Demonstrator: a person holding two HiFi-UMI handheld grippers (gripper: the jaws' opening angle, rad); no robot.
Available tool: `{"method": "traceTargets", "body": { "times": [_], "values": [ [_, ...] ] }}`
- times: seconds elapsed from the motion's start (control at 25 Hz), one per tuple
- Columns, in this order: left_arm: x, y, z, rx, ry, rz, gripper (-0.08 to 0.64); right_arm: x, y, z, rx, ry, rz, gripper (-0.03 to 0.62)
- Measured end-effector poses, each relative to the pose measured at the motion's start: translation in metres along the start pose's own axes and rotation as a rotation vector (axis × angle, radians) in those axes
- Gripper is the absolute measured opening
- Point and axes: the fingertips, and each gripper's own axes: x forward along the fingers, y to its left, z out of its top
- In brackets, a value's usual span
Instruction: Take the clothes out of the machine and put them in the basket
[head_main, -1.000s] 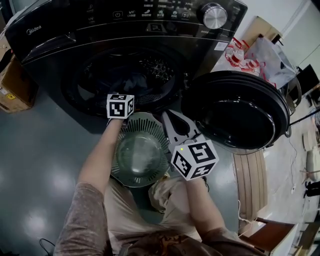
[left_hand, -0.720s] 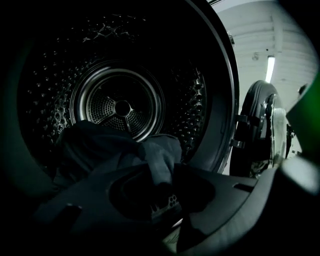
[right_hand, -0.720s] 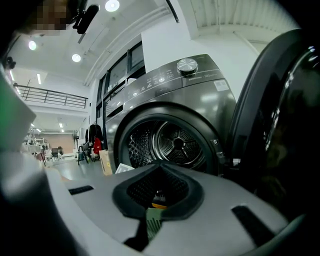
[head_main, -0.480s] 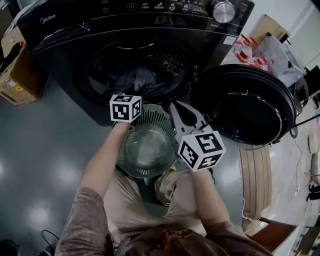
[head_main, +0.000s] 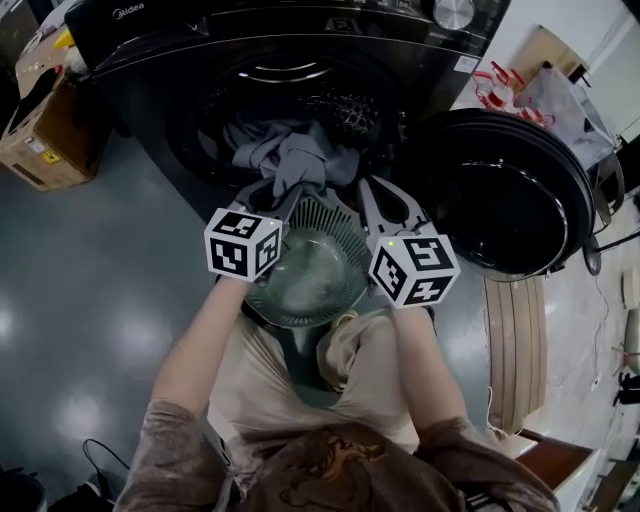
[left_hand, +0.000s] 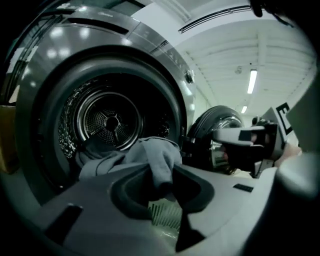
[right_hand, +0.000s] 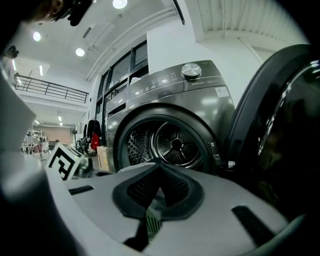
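grey floor (head_main: 90, 260); cloth (head_main: 295, 160) stretched frm drum (left_hand: 110, 120) to left gripper (left_hand: 161, 186)

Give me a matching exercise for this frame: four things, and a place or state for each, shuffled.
1 grey cloth garment
2 round black machine door
3 pale slatted plastic basket
4 right claw

A swung open
B below the drum mouth
C shut, empty
D pinched in the left claw

Pairs: 1-D, 2-A, 3-B, 4-C
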Motion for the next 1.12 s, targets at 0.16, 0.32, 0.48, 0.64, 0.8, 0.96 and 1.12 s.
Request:
{"method": "traceTargets", "body": {
  "times": [0.16, 0.32, 0.48, 0.64, 0.8, 0.96, 1.12],
  "values": [
    [-0.031, -0.021, 0.001, 0.007, -0.008, -0.023, 0.094, 0.004, 0.006, -0.003, -0.005, 0.004, 0.009, -0.002],
    [-0.058, -0.035, -0.001, 0.004, 0.001, -0.037, 0.094, 0.008, 0.006, 0.001, 0.009, -0.014, 0.006, -0.003],
    [-0.075, -0.048, 0.001, -0.021, 0.010, -0.060, 0.095, 0.012, 0.009, 0.001, 0.018, -0.019, 0.016, -0.003],
    [-0.075, -0.047, -0.004, -0.025, 0.034, -0.061, 0.111, 0.019, 0.016, -0.002, 0.019, -0.013, 0.031, -0.003],
    [-0.068, -0.033, -0.009, -0.019, 0.055, -0.015, 0.242, 0.022, 0.018, -0.001, 0.022, -0.015, 0.040, -0.003],
    [-0.056, -0.011, -0.004, -0.024, 0.031, 0.025, 0.305, 0.025, 0.022, 0.000, 0.021, -0.013, 0.051, -0.003],
    [-0.028, 0.026, -0.007, -0.018, 0.040, 0.094, 0.336, 0.025, 0.028, 0.000, 0.009, -0.009, 0.066, -0.003]
  ]
}}
